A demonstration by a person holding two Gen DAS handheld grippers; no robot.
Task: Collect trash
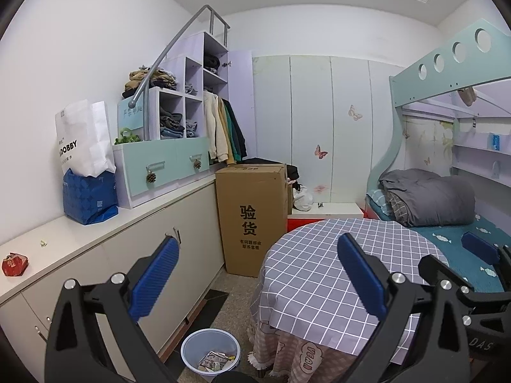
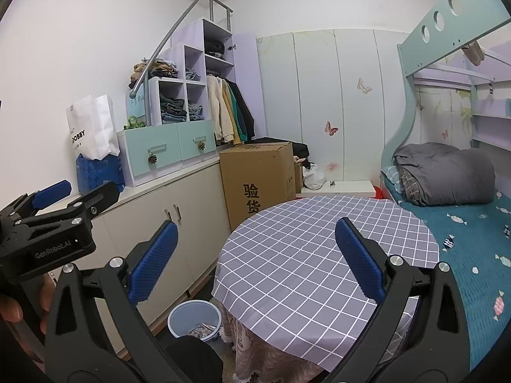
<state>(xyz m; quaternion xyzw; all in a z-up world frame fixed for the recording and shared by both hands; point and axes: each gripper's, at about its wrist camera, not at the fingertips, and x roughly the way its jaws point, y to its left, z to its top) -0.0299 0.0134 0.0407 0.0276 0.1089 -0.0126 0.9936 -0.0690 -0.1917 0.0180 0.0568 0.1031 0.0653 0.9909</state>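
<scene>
A pale blue trash bin [image 1: 210,354] stands on the floor between the cabinet and the round table, with crumpled wrappers [image 1: 217,361] inside; it also shows in the right wrist view [image 2: 194,319]. A small red wrapper-like item [image 1: 15,264] and a tiny scrap [image 1: 42,242] lie on the cabinet top at the left. My left gripper [image 1: 258,274] is open and empty, held above the floor and table edge. My right gripper [image 2: 255,258] is open and empty above the table with the grey checked cloth [image 2: 319,249]. The left gripper also shows in the right wrist view [image 2: 48,210].
A tall cardboard box [image 1: 252,217] stands beyond the bin. The long white cabinet [image 1: 134,255] carries a blue bag [image 1: 91,198], a white paper bag [image 1: 83,140] and drawer units. A bunk bed [image 1: 447,204] with a grey quilt lies right of the table.
</scene>
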